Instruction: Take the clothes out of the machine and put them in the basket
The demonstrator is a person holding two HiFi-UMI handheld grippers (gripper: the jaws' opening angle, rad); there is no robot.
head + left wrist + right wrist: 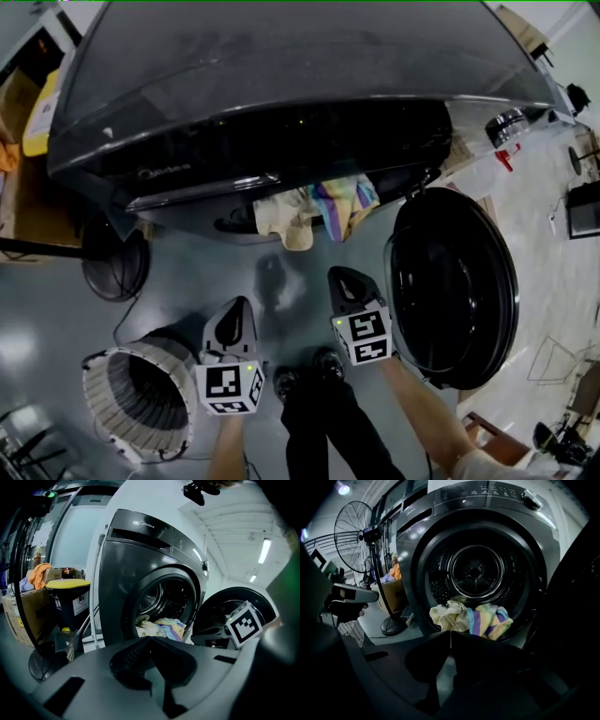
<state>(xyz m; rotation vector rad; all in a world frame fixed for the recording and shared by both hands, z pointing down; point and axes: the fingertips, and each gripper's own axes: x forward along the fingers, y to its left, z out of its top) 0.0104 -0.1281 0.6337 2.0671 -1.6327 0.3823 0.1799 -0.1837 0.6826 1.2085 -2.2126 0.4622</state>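
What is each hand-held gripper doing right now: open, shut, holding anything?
Left hand-held gripper: shut, nothing between its jaws.
Right hand-held gripper: shut, nothing between its jaws.

In the head view the washer (281, 84) is cut off at twelve o'clock, and its overhang hides all but a fold of the clothes (319, 208). The basket (105, 398), at seven o'clock, is too dark inside to show its bottom. The panel lettering (487, 487) is too small to read.
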